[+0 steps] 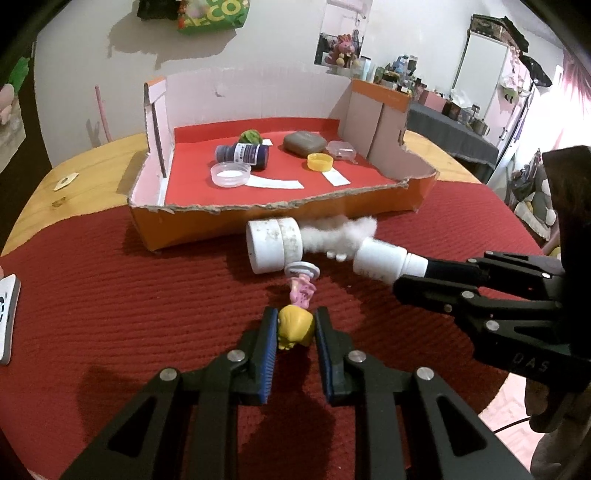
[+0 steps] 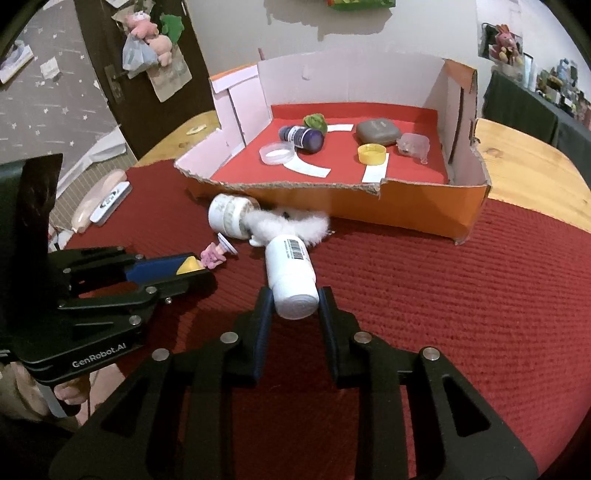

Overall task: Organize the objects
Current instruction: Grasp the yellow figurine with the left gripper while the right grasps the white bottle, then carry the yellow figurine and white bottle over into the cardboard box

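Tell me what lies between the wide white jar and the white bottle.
A tuft of white fluffy cotton bridges the wide white jar and the white bottle, clearest in the left wrist view.

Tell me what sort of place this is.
Most likely a lived-in home room, not a lab: a wooden table under a red cloth, plush toys hanging on a door, and a cluttered side table by a white cabinet.

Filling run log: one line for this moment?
left gripper: shut on figurine | right gripper: shut on white bottle | both on red mat | box: untouched
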`<state>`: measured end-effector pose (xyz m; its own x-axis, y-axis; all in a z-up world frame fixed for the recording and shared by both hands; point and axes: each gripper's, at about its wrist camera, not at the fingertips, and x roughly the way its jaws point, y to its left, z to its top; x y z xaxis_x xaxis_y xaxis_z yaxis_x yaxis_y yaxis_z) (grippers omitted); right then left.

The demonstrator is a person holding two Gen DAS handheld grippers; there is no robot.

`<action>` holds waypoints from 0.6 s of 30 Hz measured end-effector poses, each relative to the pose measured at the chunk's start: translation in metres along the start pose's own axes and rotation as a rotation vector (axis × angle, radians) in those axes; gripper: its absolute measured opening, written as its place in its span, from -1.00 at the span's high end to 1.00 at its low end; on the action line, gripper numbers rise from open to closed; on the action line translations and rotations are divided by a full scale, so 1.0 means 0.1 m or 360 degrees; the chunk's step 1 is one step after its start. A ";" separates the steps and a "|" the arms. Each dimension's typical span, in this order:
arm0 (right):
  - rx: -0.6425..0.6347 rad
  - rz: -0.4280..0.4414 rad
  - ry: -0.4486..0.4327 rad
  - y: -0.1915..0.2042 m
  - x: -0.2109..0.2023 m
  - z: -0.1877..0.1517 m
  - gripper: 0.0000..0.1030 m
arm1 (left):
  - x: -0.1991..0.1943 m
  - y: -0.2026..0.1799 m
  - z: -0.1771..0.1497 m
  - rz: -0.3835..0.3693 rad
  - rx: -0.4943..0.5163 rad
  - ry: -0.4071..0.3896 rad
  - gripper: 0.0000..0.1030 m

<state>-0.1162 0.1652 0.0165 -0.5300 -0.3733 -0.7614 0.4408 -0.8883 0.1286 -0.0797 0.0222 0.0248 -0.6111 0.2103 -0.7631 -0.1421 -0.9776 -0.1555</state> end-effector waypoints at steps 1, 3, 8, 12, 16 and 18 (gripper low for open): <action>0.0006 0.0004 -0.0010 0.00 -0.02 0.00 0.55 | -0.02 0.01 0.00 0.0000 -0.0007 -0.0008 0.60; 0.0013 0.0013 -0.0023 0.01 -0.06 0.01 0.55 | -0.05 0.02 0.01 -0.0002 -0.0021 -0.0019 0.60; 0.0014 0.0026 -0.0060 0.04 -0.16 0.04 0.56 | -0.15 0.03 0.02 -0.0004 -0.0032 -0.0051 0.60; 0.0008 0.0031 -0.0079 0.07 -0.21 0.05 0.56 | -0.21 0.02 0.01 -0.0003 -0.0038 -0.0067 0.60; 0.0000 0.0035 -0.0103 0.11 -0.27 0.07 0.56 | -0.28 0.02 0.02 -0.0012 -0.0045 -0.0089 0.60; -0.0006 0.0036 -0.0105 0.12 -0.28 0.07 0.56 | -0.32 0.01 0.03 -0.0013 -0.0043 -0.0110 0.60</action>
<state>-0.1014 0.1630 0.0437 -0.5667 -0.4100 -0.7147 0.4559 -0.8785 0.1425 -0.0622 0.0145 0.0511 -0.6623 0.2177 -0.7169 -0.1266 -0.9756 -0.1794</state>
